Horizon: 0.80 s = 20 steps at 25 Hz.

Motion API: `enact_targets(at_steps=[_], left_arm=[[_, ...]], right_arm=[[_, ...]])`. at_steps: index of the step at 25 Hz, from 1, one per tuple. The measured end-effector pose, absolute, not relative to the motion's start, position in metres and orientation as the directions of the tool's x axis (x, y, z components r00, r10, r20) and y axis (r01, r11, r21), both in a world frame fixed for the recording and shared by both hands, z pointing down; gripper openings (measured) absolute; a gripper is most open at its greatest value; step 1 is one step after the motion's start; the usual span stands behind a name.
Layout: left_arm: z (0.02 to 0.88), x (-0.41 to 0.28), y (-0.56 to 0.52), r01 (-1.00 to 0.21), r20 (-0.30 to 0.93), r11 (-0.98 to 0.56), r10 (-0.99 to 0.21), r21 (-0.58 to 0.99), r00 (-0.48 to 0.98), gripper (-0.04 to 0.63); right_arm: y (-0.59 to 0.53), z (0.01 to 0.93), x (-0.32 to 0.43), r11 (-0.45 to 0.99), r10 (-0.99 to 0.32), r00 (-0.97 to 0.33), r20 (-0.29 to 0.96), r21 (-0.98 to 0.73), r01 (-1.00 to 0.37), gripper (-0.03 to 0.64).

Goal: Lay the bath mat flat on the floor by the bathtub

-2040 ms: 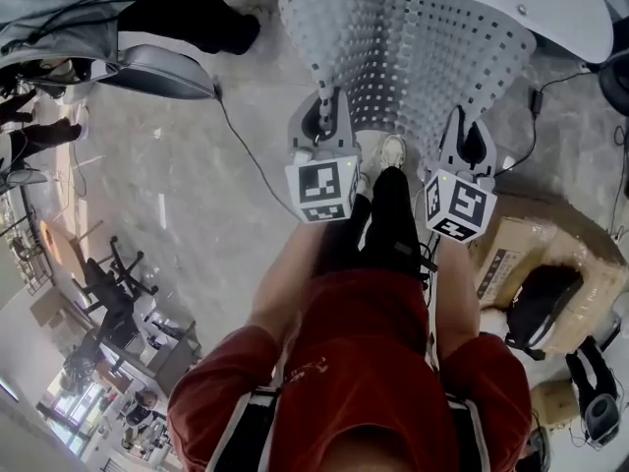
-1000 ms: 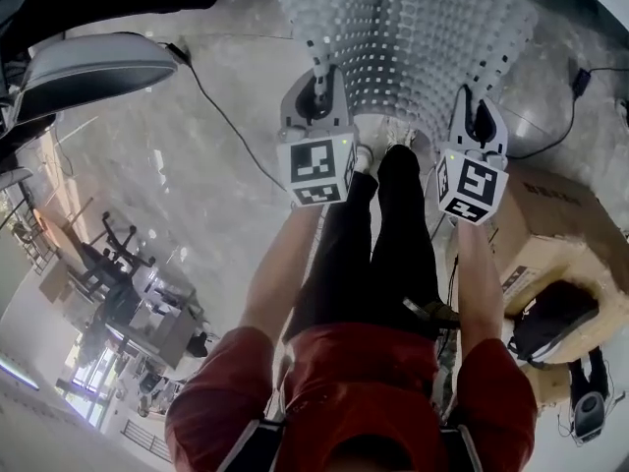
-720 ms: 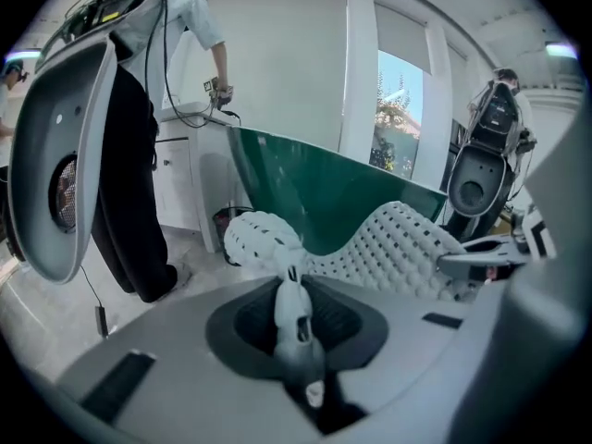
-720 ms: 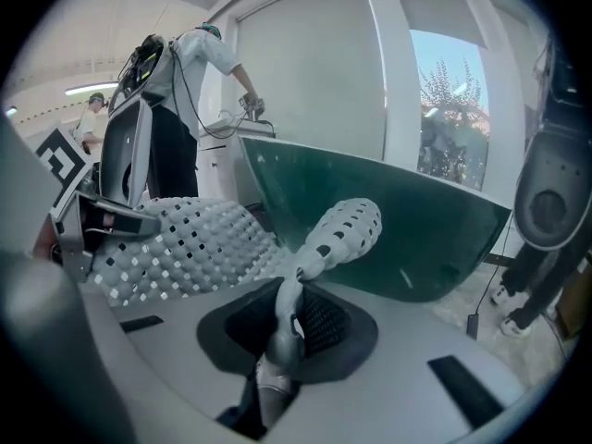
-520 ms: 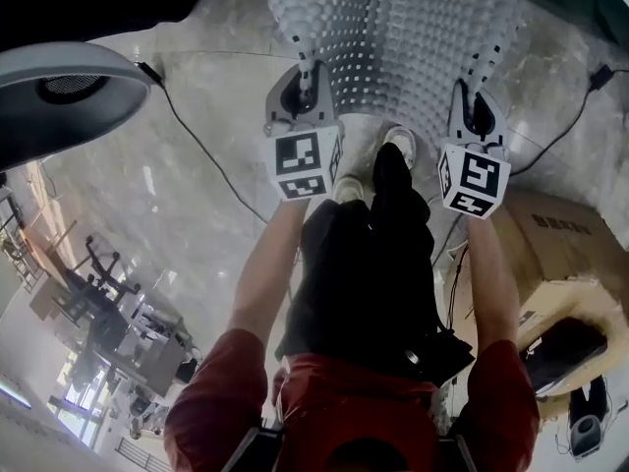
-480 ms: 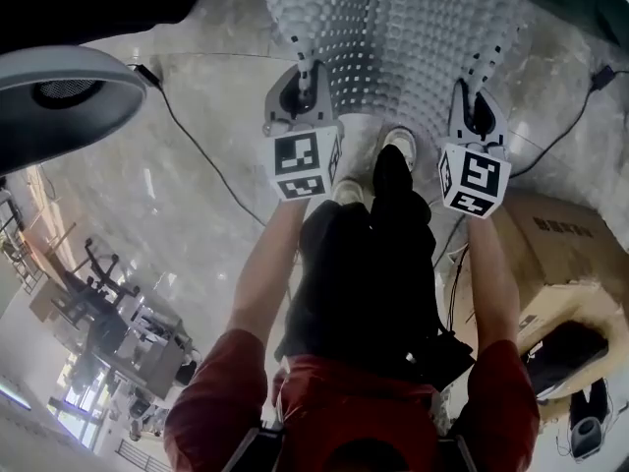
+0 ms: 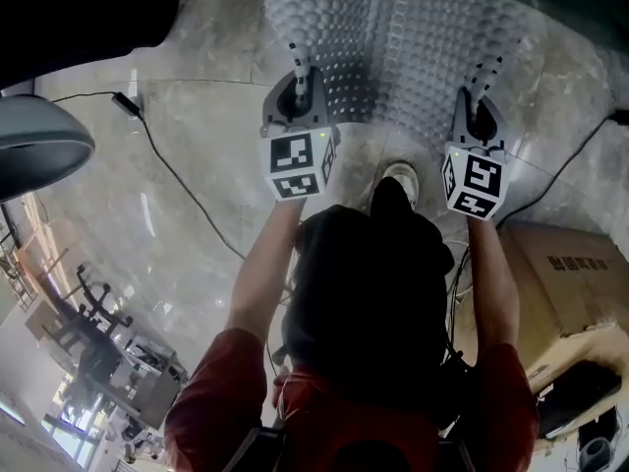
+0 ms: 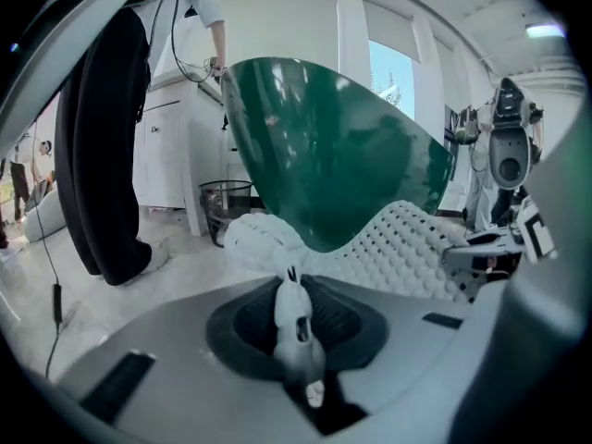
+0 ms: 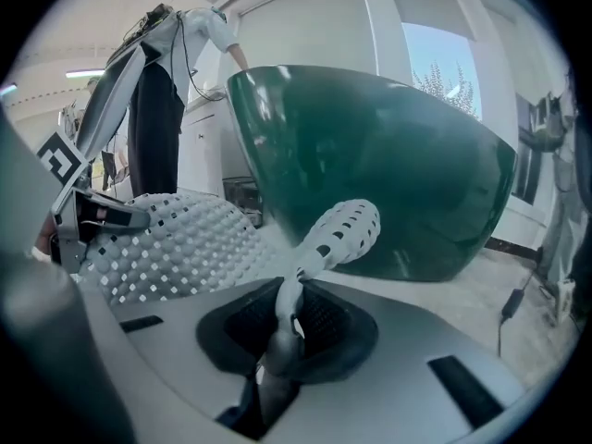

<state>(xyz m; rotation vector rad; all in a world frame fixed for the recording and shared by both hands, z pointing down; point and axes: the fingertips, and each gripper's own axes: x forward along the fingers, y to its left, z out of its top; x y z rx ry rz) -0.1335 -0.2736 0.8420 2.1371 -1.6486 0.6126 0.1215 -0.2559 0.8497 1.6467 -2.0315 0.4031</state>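
Closest in, one near corner of the bath mat [image 7: 403, 37] is pinched tight by the left gripper [image 7: 297, 72], and the other corner by the right gripper [image 7: 480, 79]. Further out, the mat is spread toward the green bathtub [image 8: 342, 155], near edge held up off the floor [image 7: 187, 136]. Placement looks mostly sorted; lowering and letting go are left.

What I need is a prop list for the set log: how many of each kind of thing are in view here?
Bath mat: 1
Grippers: 2 (left gripper, right gripper, each shut on a mat corner)
Green bathtub: 1
Cardboard box: 1
Black floor cables: 2
Total: 7
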Motion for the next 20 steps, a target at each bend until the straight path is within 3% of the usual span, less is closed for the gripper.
enact_targets(at_steps=[20], left_arm=[[0.954,-0.142,-0.285,-0.958,0.560,-0.287,-0.792,0.009,0.243,0.057]], right_arm=[[-0.261,0.969,0.143,0.193,-0.805,-0.080,0.588,0.132,-0.972,0.051]])
